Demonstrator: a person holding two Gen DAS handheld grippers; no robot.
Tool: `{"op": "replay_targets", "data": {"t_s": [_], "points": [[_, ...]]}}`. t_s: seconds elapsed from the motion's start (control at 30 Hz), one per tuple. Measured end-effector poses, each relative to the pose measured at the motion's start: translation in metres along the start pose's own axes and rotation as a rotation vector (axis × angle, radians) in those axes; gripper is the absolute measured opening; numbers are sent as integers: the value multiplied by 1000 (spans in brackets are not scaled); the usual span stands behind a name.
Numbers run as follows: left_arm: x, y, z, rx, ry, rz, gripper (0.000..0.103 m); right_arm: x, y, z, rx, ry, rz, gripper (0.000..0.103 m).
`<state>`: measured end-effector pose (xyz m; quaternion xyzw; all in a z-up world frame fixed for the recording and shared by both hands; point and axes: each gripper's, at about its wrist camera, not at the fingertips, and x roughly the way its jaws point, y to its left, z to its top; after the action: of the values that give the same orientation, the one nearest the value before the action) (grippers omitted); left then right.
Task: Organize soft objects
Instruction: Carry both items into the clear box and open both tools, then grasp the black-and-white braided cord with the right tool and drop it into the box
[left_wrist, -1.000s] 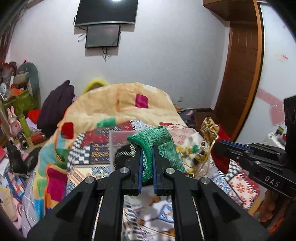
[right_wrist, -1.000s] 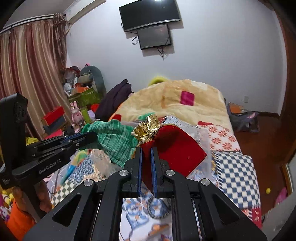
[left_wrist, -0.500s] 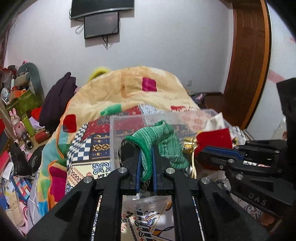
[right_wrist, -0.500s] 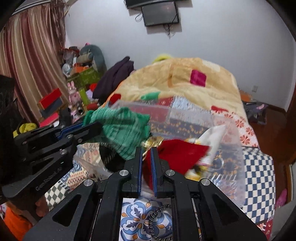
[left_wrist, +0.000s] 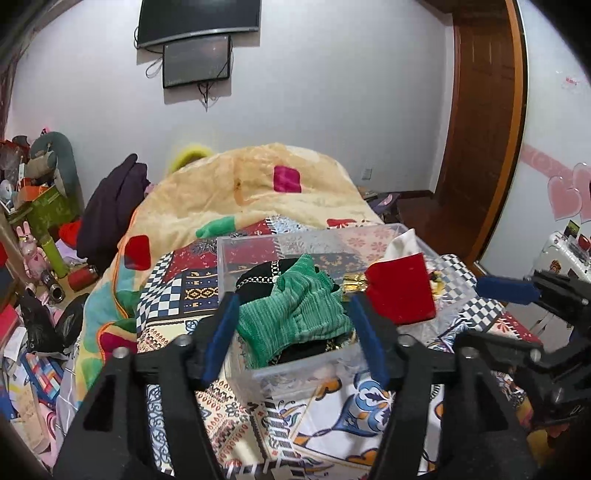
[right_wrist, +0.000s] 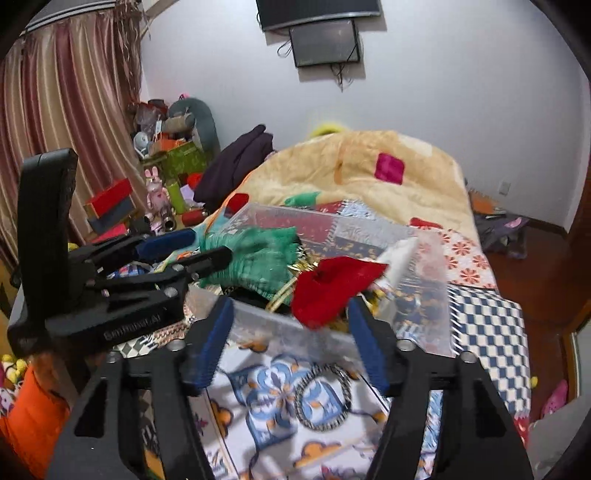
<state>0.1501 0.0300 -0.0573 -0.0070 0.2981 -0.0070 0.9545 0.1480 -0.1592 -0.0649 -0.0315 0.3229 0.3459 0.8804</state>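
A clear plastic box (left_wrist: 295, 365) stands on the patterned bed; it also shows in the right wrist view (right_wrist: 332, 221). A green knit cloth (left_wrist: 295, 314) lies in the box on black items, seen too in the right wrist view (right_wrist: 258, 254). A red pouch with a gold top (left_wrist: 400, 291) lies beside it in the box, also in the right wrist view (right_wrist: 332, 288). My left gripper (left_wrist: 291, 332) is open around the green cloth, empty. My right gripper (right_wrist: 290, 332) is open at the box's near wall, just before the red pouch.
A yellow quilt (left_wrist: 258, 188) is heaped at the bed's far end. Boxes, toys and bottles (right_wrist: 159, 184) crowd the floor on the left by the curtain. A wooden door (left_wrist: 480, 129) is on the right. The bedspread (right_wrist: 288, 402) lies in front of the box.
Both grippers lowered over the box and opened. The green cloth and the red pouch have been let go and now lie in the box.
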Motion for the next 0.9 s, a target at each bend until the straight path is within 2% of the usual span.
{"op": "replay_targets", "data": {"t_s": [0.03, 0.1, 0.13, 0.2, 0.33, 0.4, 0.57, 0.67, 0.73, 0.8, 0.9], "points": [[-5, -1, -1, -4, -6, -4, 67, -2, -1, -4, 2, 5, -7, 74], [-11, -1, -3, -13, -7, -22, 69, 0, -3, -15, -2, 34, -31, 79], [-14, -1, -5, -23, -4, -31, 71, 2, -5, -18, -4, 49, -40, 79], [-18, -2, -10, -43, -8, -36, 86, 14, -10, -29, 4, 102, -57, 79], [-24, -7, -18, -33, -14, -22, 90, 42, -23, -40, 58, 184, -28, 79], [-23, -9, -20, -24, -7, -20, 90, 59, -27, -45, 62, 232, -43, 78], [-18, -10, -27, -26, 10, -17, 90, 81, -25, -51, 49, 302, -21, 59], [-16, -8, -30, -27, 14, -11, 90, 83, -15, -52, -12, 291, -55, 46], [-16, -7, -31, -33, 15, -7, 90, 83, -9, -54, -30, 283, -57, 27], [-16, -4, -32, -40, 15, -2, 90, 80, -5, -54, -34, 281, -44, 13], [-17, 1, -33, -52, 12, 7, 90, 73, -3, -55, -33, 254, -32, 11]]}}
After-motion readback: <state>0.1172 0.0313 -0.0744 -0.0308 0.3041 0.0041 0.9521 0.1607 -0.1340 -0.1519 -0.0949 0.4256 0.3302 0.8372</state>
